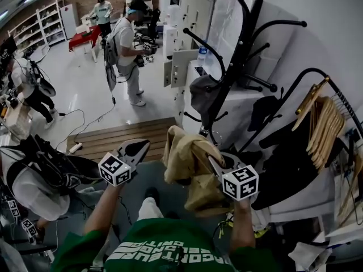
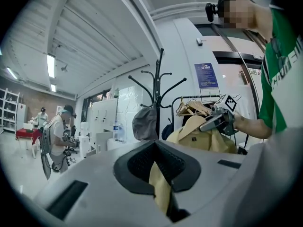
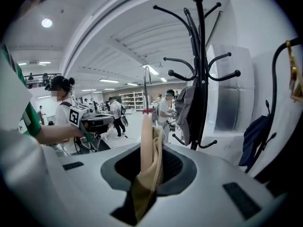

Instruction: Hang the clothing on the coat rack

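Nearest, my left claw (image 2: 155, 144) is pressed together on a tan strip of the jacket (image 1: 184, 152). From the head view, that strip's run to the bundle is hidden beneath the claw. My right claw (image 3: 152, 145) pinches another fold, with the jacket bunched in the air beside it, short of the coat rack (image 1: 238, 55). A grey garment (image 1: 204, 92) hangs on a low hook there. Beside the rack, a dark rail (image 1: 309, 69), cut off at the frame's edge, carries wooden hangers (image 1: 324, 123). On the far shelves (image 1: 42, 24) the contents are too small to tell.
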{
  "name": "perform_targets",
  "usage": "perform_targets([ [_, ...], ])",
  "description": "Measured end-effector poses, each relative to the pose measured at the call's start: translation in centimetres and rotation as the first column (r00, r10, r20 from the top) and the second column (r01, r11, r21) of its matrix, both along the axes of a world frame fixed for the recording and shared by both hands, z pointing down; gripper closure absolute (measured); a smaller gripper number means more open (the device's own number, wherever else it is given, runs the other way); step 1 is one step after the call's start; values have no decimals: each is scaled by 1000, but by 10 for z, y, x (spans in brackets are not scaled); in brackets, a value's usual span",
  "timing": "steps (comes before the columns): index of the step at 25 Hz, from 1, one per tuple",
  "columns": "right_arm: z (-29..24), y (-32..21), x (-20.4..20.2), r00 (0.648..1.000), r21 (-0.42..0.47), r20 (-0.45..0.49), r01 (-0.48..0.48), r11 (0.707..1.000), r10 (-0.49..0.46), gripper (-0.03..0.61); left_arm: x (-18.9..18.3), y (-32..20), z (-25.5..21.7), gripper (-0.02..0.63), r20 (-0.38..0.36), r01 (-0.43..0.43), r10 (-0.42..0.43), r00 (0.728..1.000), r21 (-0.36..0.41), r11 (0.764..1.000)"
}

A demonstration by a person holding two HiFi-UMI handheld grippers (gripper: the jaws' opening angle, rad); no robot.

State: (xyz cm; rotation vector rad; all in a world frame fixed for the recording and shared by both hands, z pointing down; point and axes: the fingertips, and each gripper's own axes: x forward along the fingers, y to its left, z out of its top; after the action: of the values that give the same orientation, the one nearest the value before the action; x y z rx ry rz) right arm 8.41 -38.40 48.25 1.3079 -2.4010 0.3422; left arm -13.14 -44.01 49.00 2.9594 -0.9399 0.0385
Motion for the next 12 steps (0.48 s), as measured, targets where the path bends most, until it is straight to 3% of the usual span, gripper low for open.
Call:
perform_targets([
  [12,-1,-4,2,1000,-12,19,-19,1000,19,506,18,-10,1,609,-9,-60,60,998,-1,998],
])
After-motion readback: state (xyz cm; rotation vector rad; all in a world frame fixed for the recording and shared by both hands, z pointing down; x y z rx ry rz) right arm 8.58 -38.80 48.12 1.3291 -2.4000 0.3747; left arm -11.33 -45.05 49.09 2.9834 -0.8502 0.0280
